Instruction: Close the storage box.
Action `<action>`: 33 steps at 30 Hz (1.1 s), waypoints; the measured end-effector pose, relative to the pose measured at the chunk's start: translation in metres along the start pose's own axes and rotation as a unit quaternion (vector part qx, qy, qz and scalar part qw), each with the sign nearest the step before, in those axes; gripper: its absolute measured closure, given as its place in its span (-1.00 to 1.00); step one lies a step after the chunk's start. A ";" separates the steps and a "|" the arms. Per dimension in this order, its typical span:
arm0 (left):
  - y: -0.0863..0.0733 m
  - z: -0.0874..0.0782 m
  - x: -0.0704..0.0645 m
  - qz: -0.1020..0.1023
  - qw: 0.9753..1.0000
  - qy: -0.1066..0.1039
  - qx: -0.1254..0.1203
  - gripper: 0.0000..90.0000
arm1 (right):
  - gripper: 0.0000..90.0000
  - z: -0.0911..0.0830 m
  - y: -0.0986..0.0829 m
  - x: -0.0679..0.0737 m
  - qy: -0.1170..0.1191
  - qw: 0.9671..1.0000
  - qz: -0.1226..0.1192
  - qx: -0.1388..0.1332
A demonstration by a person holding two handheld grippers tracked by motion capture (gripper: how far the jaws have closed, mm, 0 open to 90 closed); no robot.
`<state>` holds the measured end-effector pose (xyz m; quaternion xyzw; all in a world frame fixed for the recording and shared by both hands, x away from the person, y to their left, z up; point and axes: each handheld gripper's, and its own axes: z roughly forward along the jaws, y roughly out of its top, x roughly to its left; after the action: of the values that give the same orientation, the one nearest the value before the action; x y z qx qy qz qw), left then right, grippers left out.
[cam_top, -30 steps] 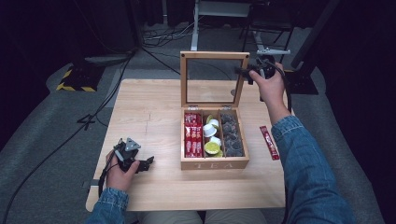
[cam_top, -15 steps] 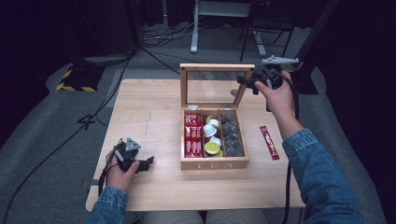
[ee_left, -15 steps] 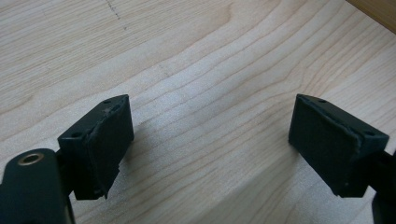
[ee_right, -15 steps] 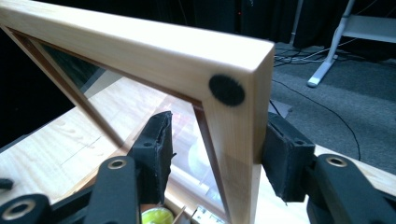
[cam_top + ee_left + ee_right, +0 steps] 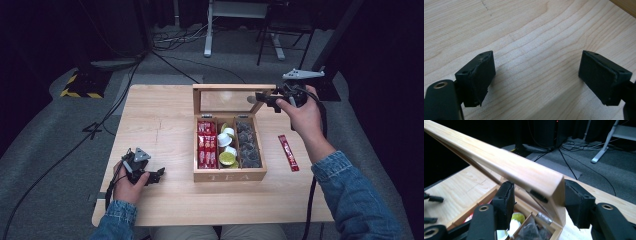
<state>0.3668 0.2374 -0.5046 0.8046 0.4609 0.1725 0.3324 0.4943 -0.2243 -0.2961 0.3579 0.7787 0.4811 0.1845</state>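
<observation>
Lowered since a second ago, the lid [image 5: 227,98] is now tilted forward over the box [image 5: 229,175] mid-worktop [image 5: 160,115], its corner between the right claw [image 5: 265,98] pads, one apparently not touching. Closing looks under way, while the left claw [image 5: 157,175] is rested wide and empty on the worktop.

"TEA" on the wooden box's [image 5: 229,175] front wall.

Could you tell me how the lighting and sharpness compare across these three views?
High view: table evenly lit, surroundings dark, slightly soft. Left gripper view: sharp wood grain, fingers cast soft shadows. Right gripper view: lid brightly lit, near fingers blurred.
</observation>
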 end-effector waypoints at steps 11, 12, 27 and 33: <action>0.000 0.000 0.000 0.000 1.000 0.000 0.001 -0.68 | -0.02 -0.012 -0.012 0.013 0.007 1.000 -0.021 0.022; 0.000 0.000 0.000 0.000 1.000 0.000 0.000 -0.68 | -0.03 -0.013 -0.013 0.013 0.008 0.999 -0.023 0.024; 0.000 0.000 0.000 -0.001 1.000 0.000 0.000 -0.68 | -0.05 -0.022 -0.027 0.026 0.000 0.998 -0.053 0.037; 0.000 0.000 0.000 0.000 1.000 0.000 0.001 -0.68 | -0.06 -0.025 -0.033 0.032 -0.008 0.997 -0.069 0.040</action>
<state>0.3667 0.2374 -0.5045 0.8048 0.4609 0.1721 0.3320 0.4447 -0.2258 -0.3112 0.3143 0.8186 0.4329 0.2090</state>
